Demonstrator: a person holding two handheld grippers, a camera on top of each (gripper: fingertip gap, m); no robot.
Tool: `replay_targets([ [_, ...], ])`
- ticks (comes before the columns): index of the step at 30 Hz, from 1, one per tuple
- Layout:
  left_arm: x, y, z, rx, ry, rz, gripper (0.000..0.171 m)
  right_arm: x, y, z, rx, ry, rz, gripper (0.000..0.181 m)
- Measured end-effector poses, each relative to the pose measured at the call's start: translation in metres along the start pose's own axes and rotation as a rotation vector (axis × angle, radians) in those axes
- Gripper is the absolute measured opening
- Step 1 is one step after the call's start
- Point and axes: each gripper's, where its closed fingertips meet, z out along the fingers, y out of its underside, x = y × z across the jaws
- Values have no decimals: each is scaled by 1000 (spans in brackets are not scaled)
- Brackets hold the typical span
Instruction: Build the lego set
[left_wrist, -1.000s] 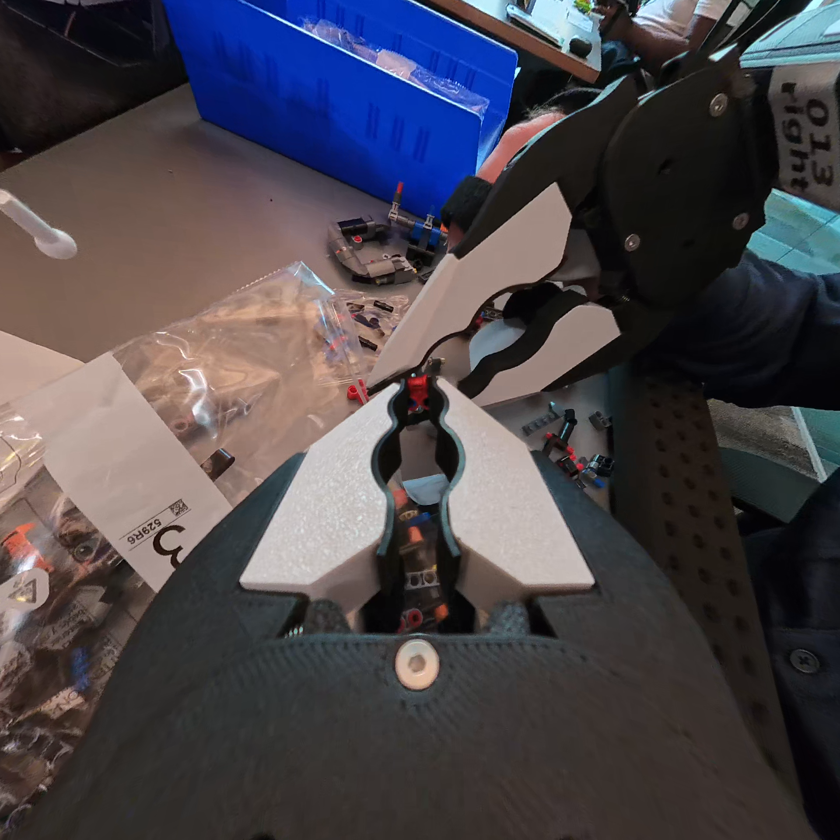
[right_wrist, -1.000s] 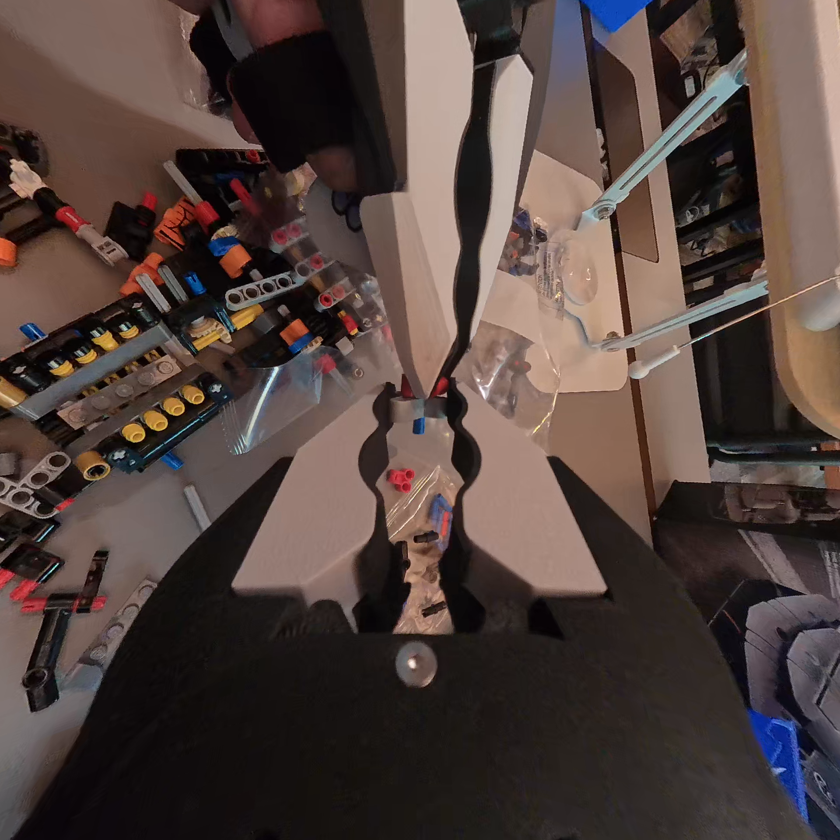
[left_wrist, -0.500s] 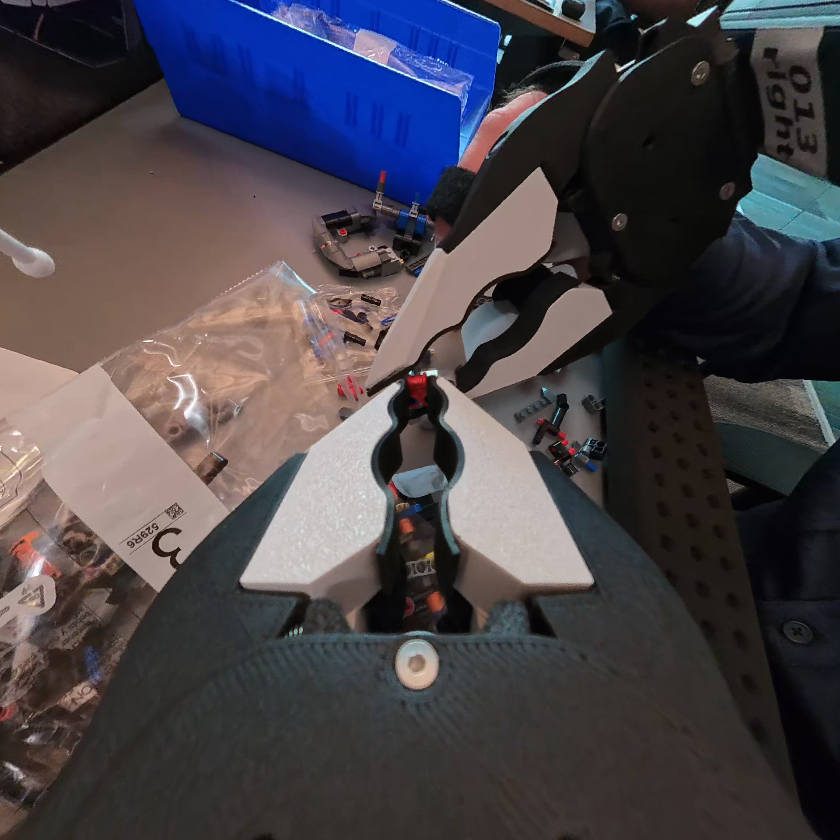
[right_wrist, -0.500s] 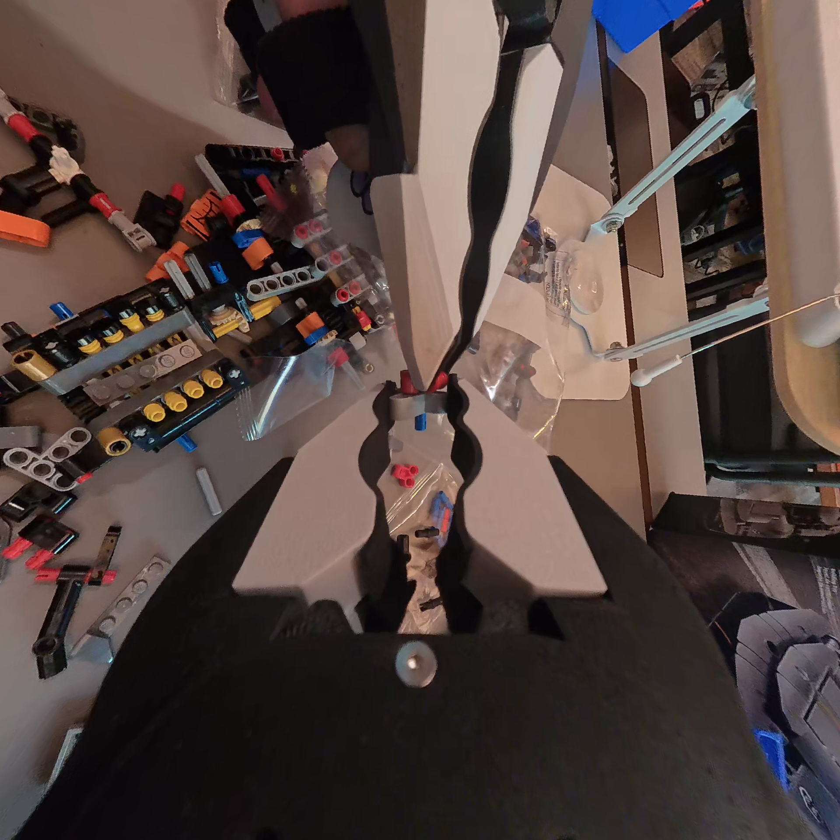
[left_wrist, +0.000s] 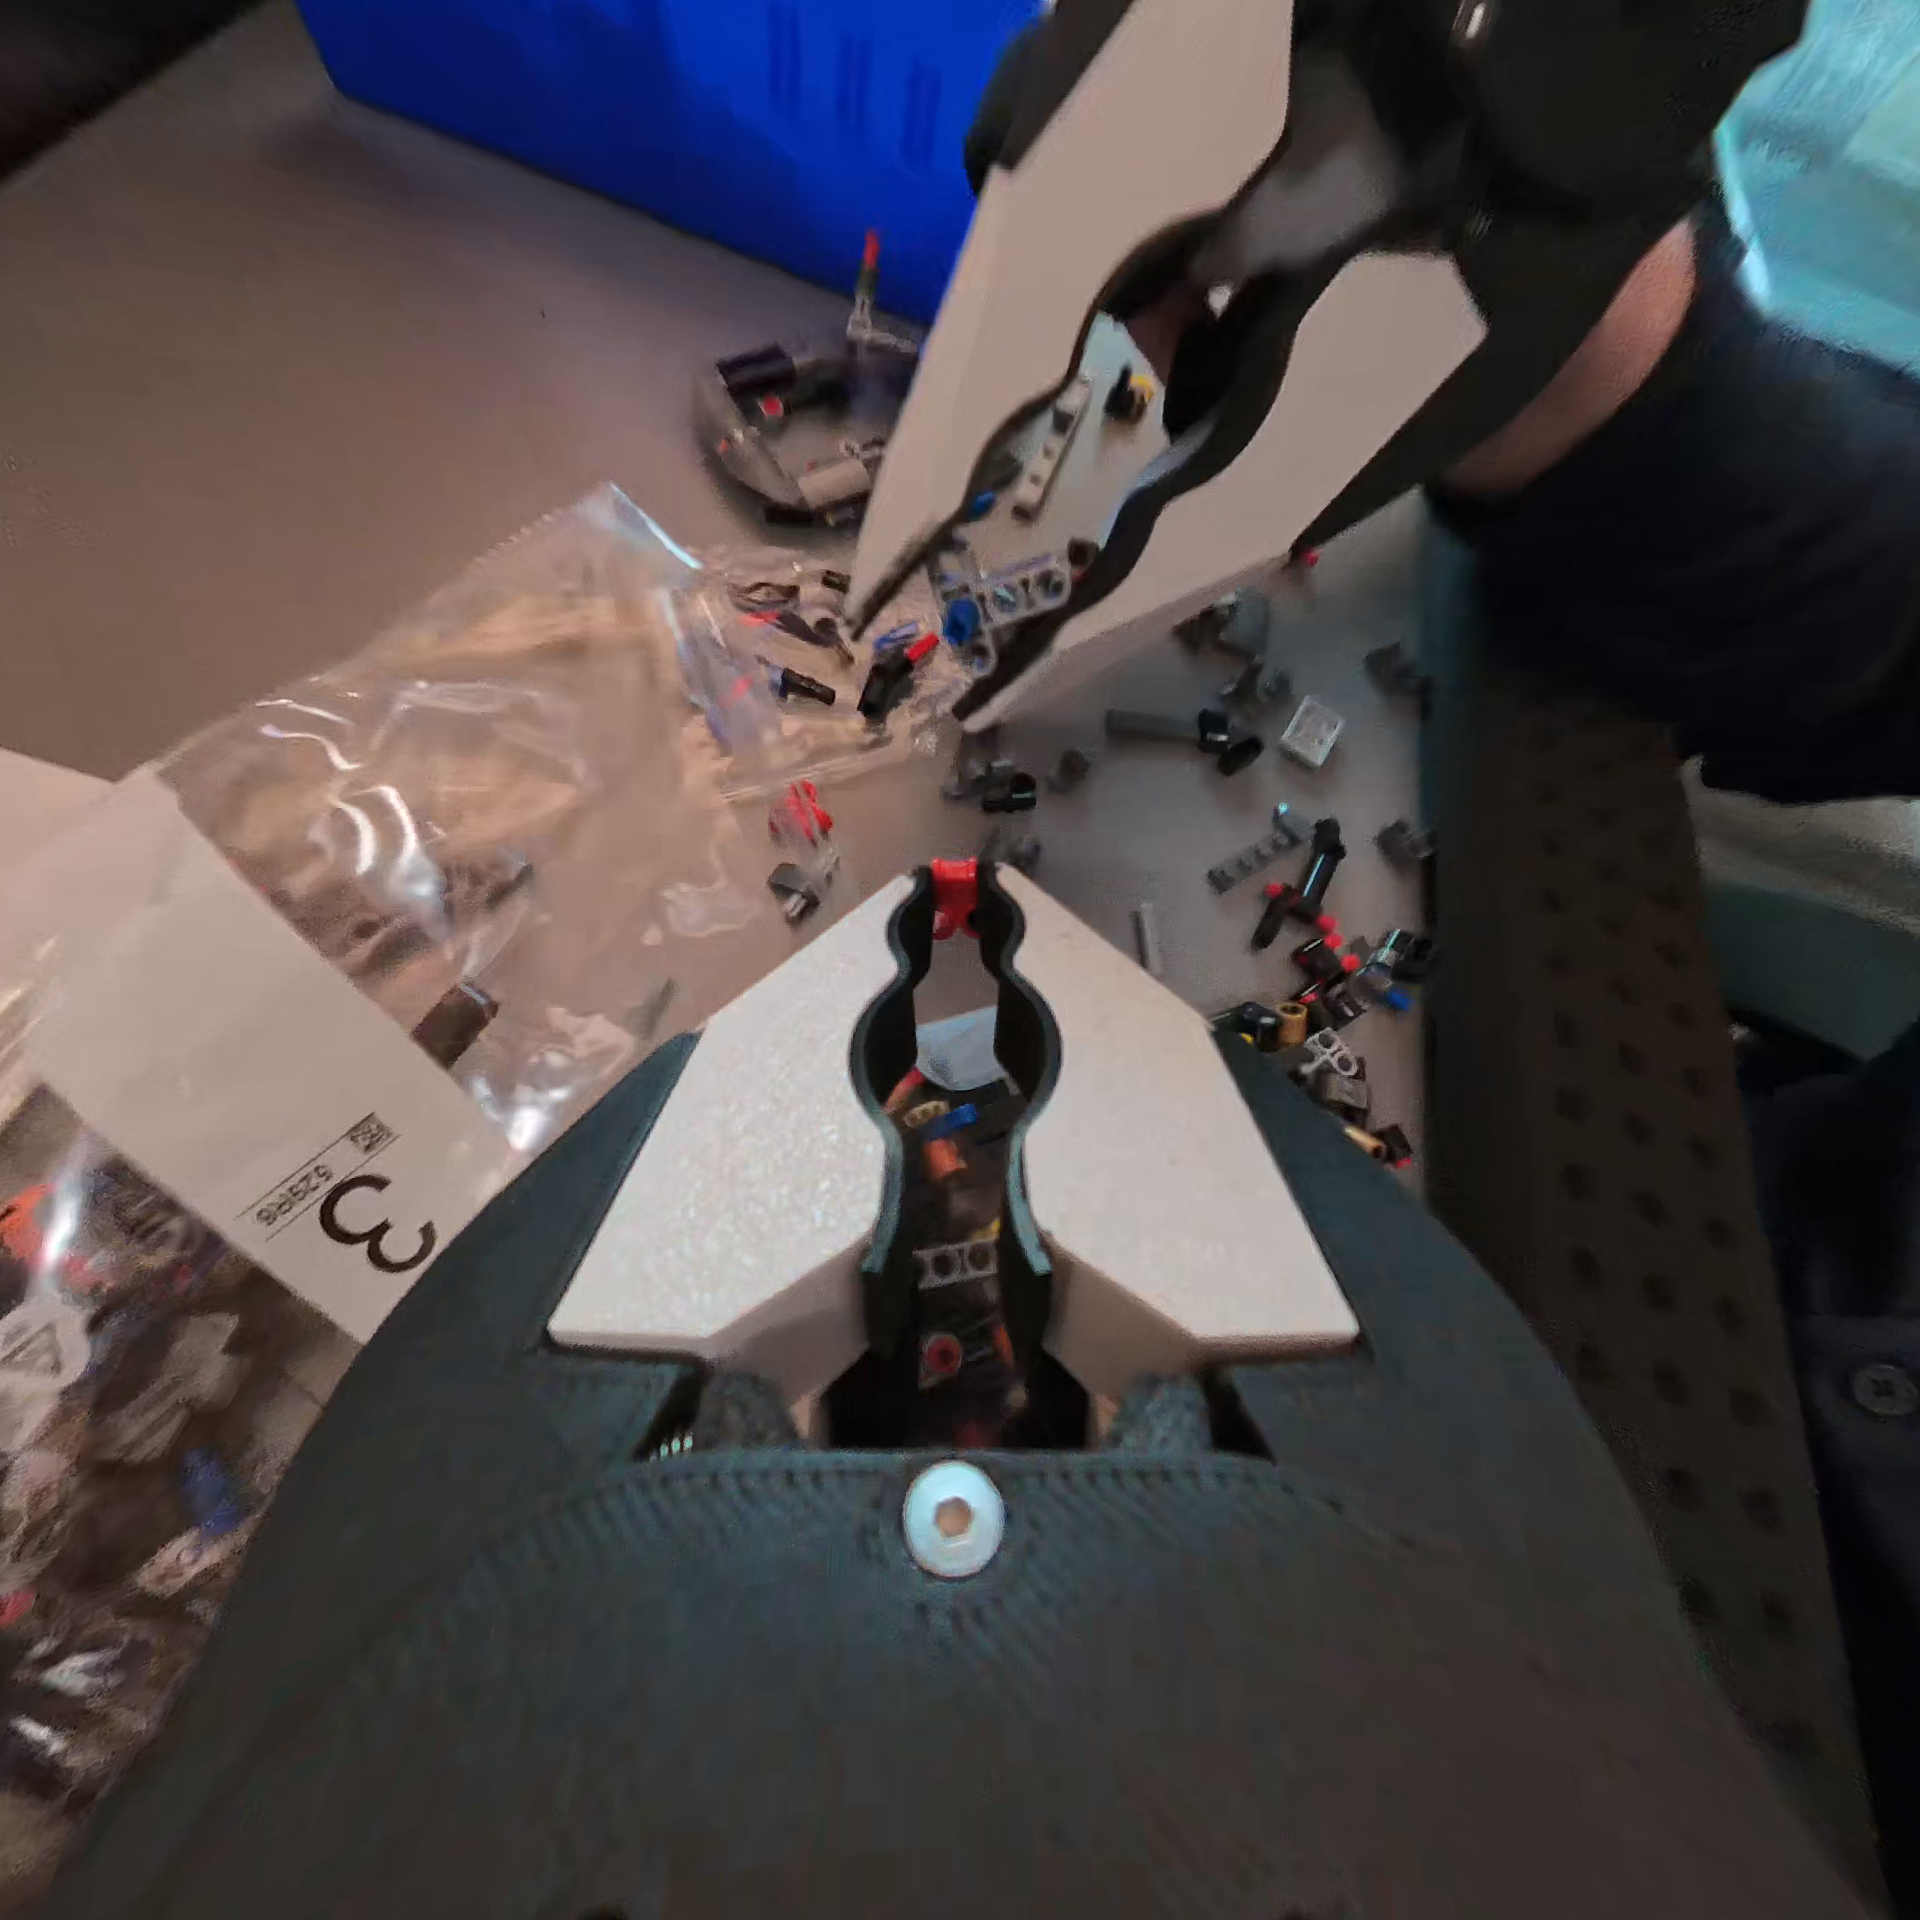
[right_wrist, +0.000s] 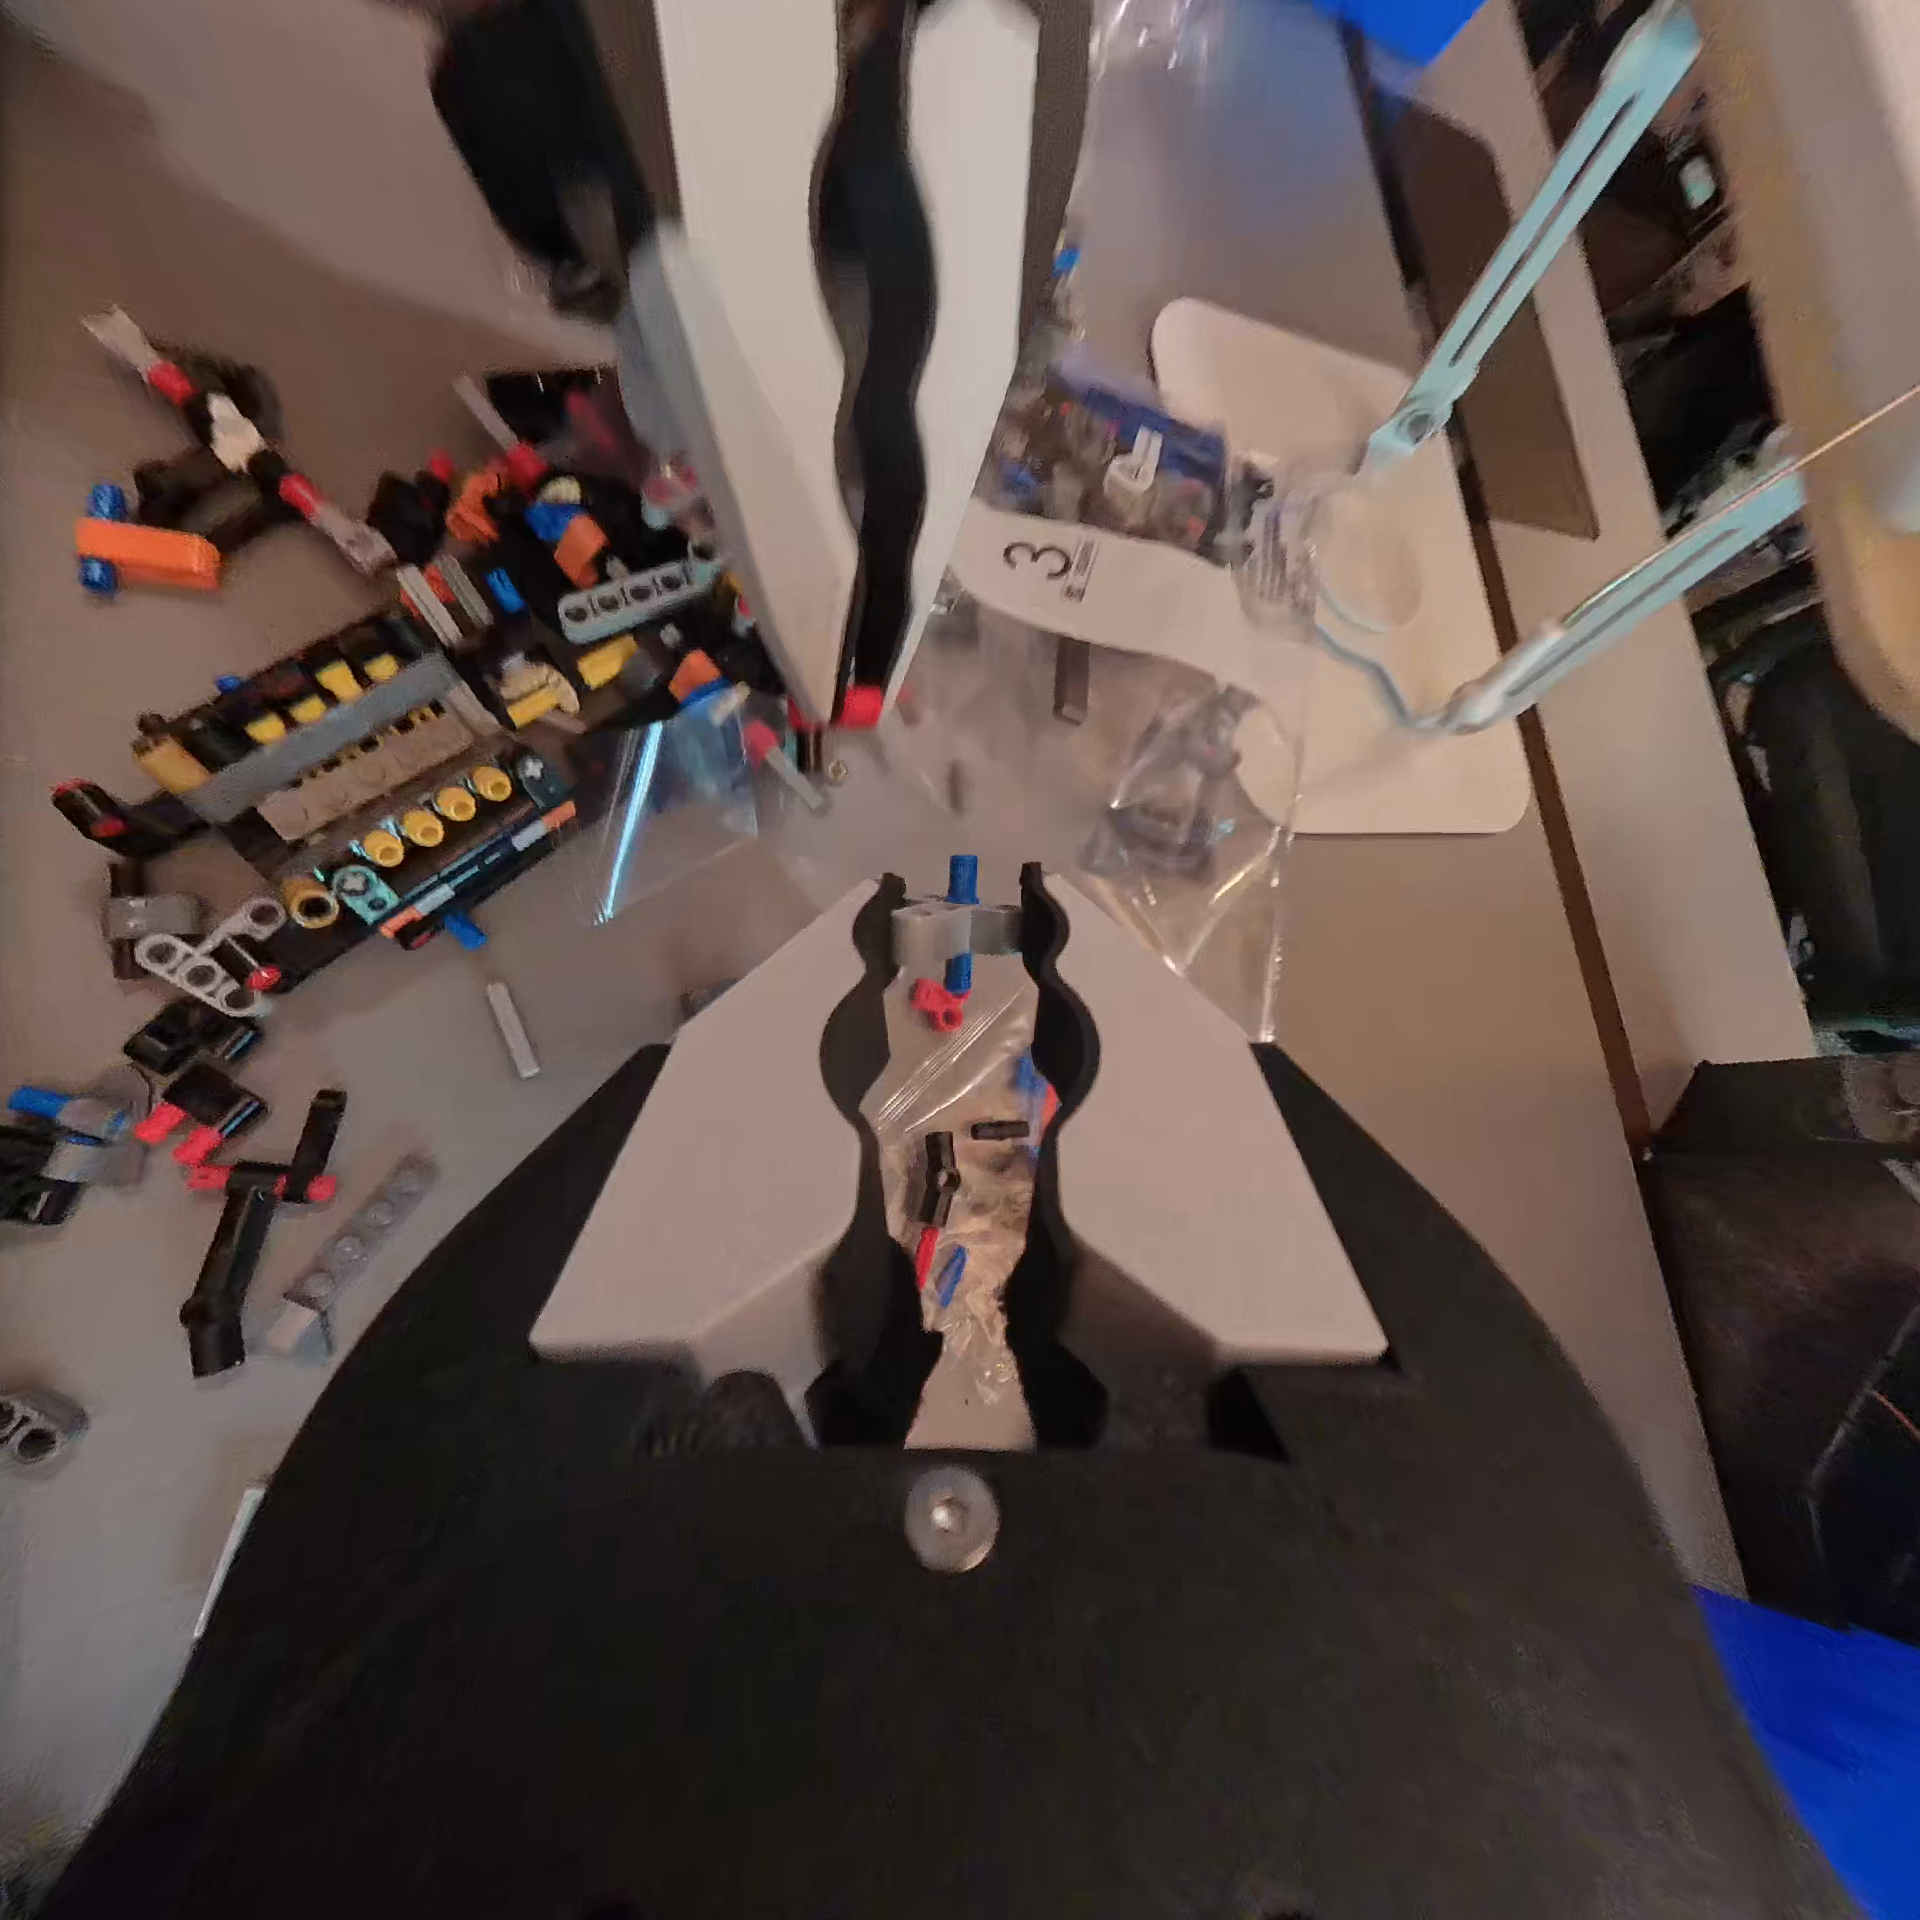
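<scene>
Change: grippers, tip-to-tip a second earlier, drew apart | left gripper (left_wrist: 954, 902) clamped red pin (left_wrist: 952, 896) | right gripper (right_wrist: 956, 914) clamped grey connector (right_wrist: 951, 932), blue pin (right_wrist: 962, 881) through it | joining likely unfinished

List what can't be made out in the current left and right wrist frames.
- Left wrist view: the red piece is mostly hidden between the left gripper fingertips, so its shape is unclear.
- Left wrist view: the right gripper is motion-blurred and cut off by the top edge; its grey piece doesn't show.
- Right wrist view: the partly built assembly is blurred, details unreadable.
- Right wrist view: the parts in the clear bag are too small to identify.
</scene>
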Motion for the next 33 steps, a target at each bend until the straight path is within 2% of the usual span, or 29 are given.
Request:
replay_targets([
  [1, 5, 1, 6, -13, 14, 14, 6, 1, -1, -2, 2, 14, -13, 20],
  [5, 12, 7, 21, -67, 35, 27, 7, -7, -2, 1, 12, -18, -48, 20],
  [8, 10, 6, 18, -47, 46, -6, 16, -9, -4, 2, 15, -16, -69, 20],
  [13, 14, -15, 4, 84, 102, -46, 18, -8, -8, 0, 42, -4, -86, 20],
  [19, 23, -27, -2, 171, 194, -88, 21, -13, -23, -5, 141, -35, -81, 21],
  [21, 21, -27, -2, 170, 178, -79, 22, -13, -24, -6, 141, -25, -87, 21],
  [25, 16, -29, -4, 184, 136, -64, 20, -13, -16, 1, 64, 16, -146, 21],
  [33, 14, -26, 0, 170, 122, -61, 5, -15, -21, 4, 48, 45, -182, 21],
])
